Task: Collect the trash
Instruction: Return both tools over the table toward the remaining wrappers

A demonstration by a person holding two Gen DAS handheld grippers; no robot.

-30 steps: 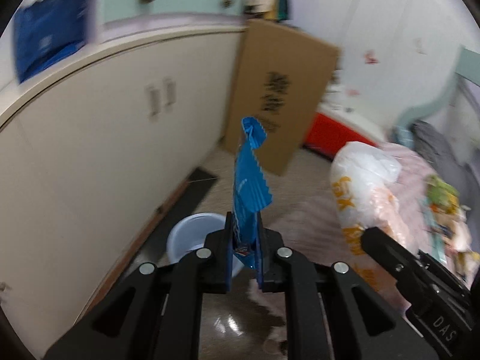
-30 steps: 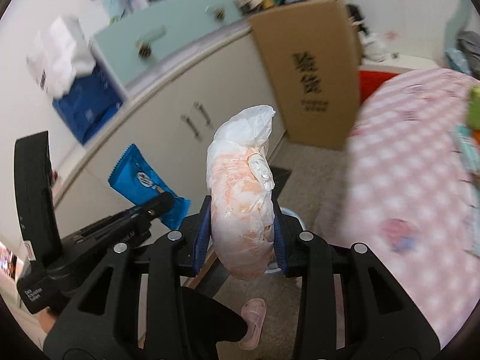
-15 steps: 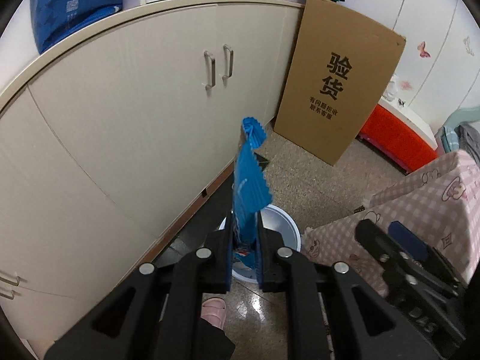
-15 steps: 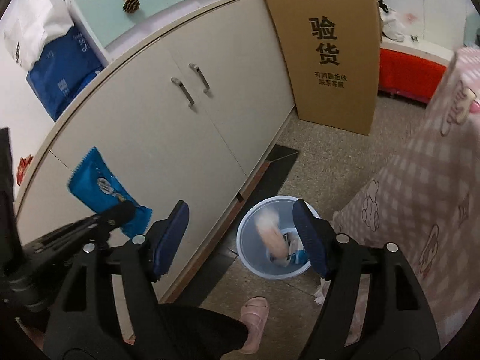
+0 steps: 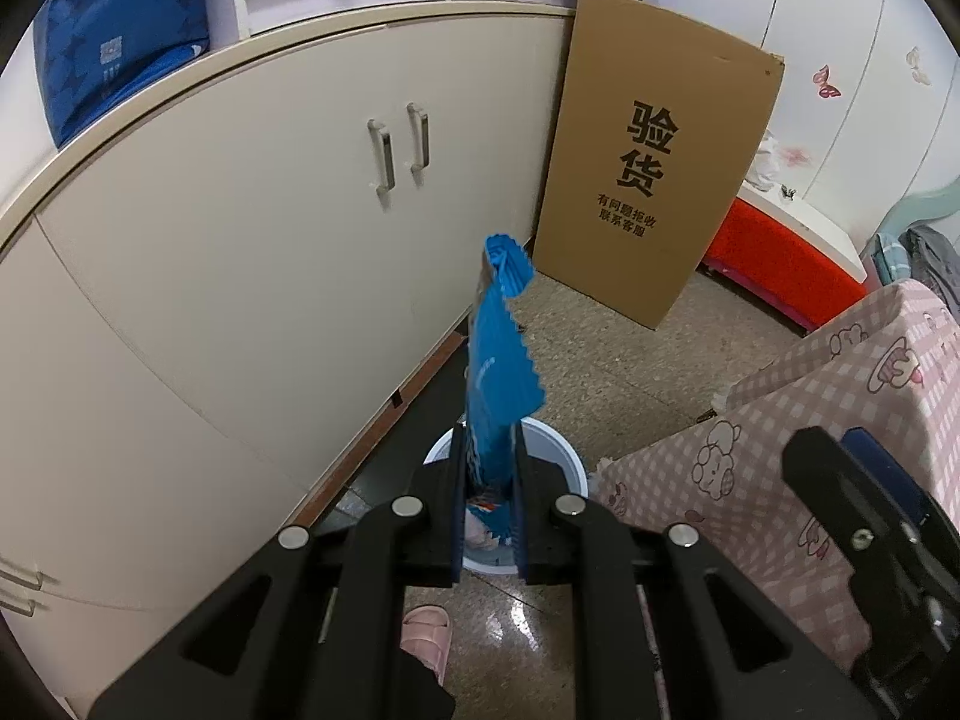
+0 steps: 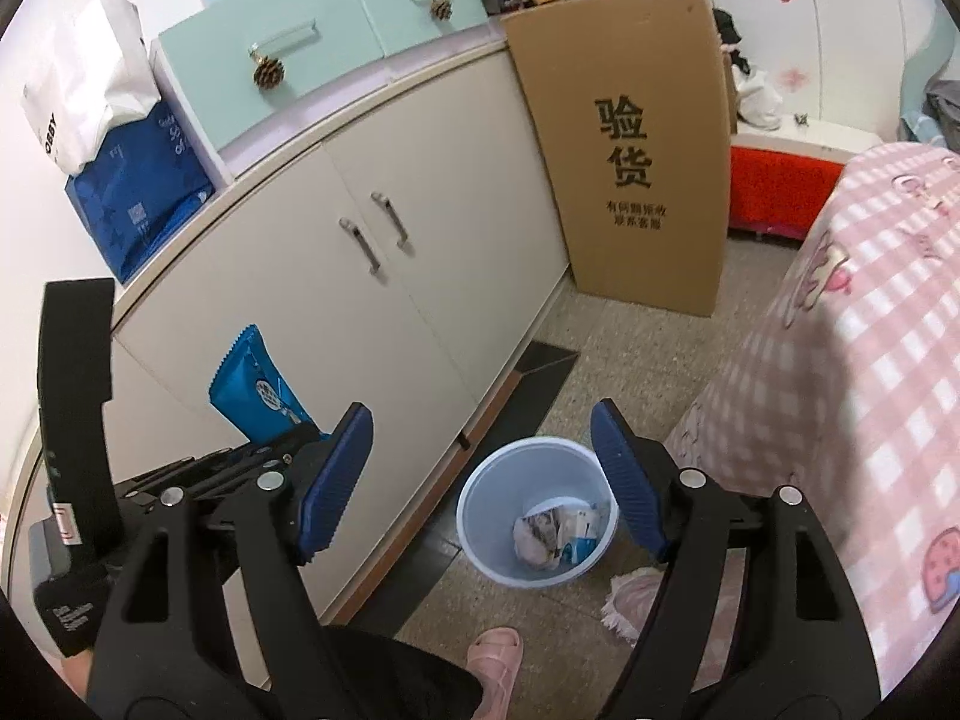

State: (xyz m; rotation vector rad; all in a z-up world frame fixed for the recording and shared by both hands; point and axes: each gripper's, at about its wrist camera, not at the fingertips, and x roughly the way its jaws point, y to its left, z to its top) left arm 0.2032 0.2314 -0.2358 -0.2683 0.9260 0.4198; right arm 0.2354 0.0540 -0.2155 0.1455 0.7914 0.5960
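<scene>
Your left gripper [image 5: 487, 498] clamps a blue snack wrapper [image 5: 497, 372] upright above the white trash bin [image 6: 480, 516] on the floor beside the cream cabinet [image 6: 384, 300], while your right gripper [image 6: 480, 468] hangs spread wide and empty over that bin, crumpled trash [image 6: 555, 534] inside.

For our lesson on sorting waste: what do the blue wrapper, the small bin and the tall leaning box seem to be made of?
Blue wrapper: thin glossy plastic film, probably, given its zigzag-cut edge and creases.
Bin: pale, smooth moulded plastic, slightly translucent.
Box: matte brown cardboard, printed in black.
</scene>
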